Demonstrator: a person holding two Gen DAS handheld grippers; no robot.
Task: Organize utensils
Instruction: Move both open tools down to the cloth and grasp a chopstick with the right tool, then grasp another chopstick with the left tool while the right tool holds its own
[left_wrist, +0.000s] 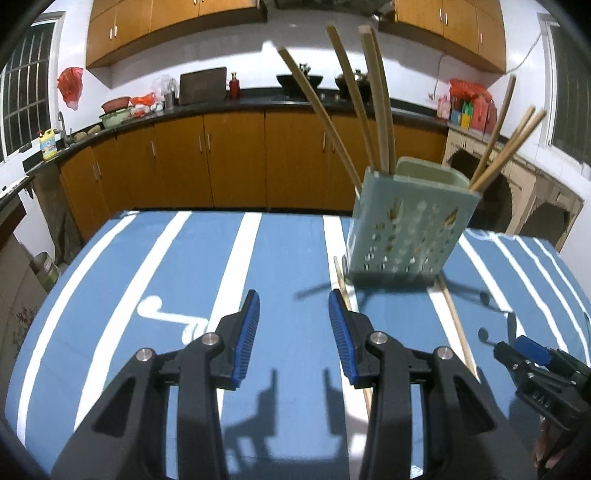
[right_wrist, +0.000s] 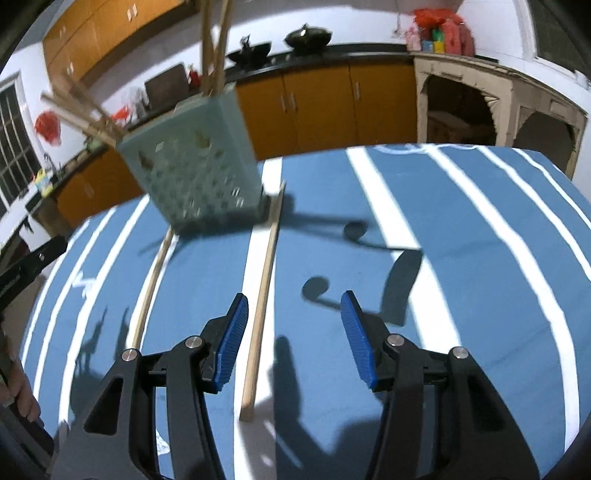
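A pale green perforated utensil holder (left_wrist: 406, 221) (right_wrist: 192, 166) stands on the blue striped tablecloth (left_wrist: 166, 280) with several wooden chopsticks upright in it. Two loose chopsticks lie on the cloth in front of it. One chopstick (left_wrist: 341, 284) (right_wrist: 151, 284) runs under the right finger of my left gripper (left_wrist: 293, 299), which is open and holds nothing. The other chopstick (left_wrist: 456, 325) (right_wrist: 262, 295) lies on the cloth below the gap of my right gripper (right_wrist: 293, 297), close to its left pad. That gripper is open too, its pads off the chopstick. It also shows as the right gripper (left_wrist: 532, 354) at the lower right.
The table's far edge (left_wrist: 236, 211) faces orange kitchen cabinets (left_wrist: 236, 162) and a dark counter with pots and bottles. A pale arched shelf unit (right_wrist: 480, 96) stands beyond the table's right corner. A hand (right_wrist: 18, 391) shows at the left edge, near the left gripper's body (right_wrist: 26, 266).
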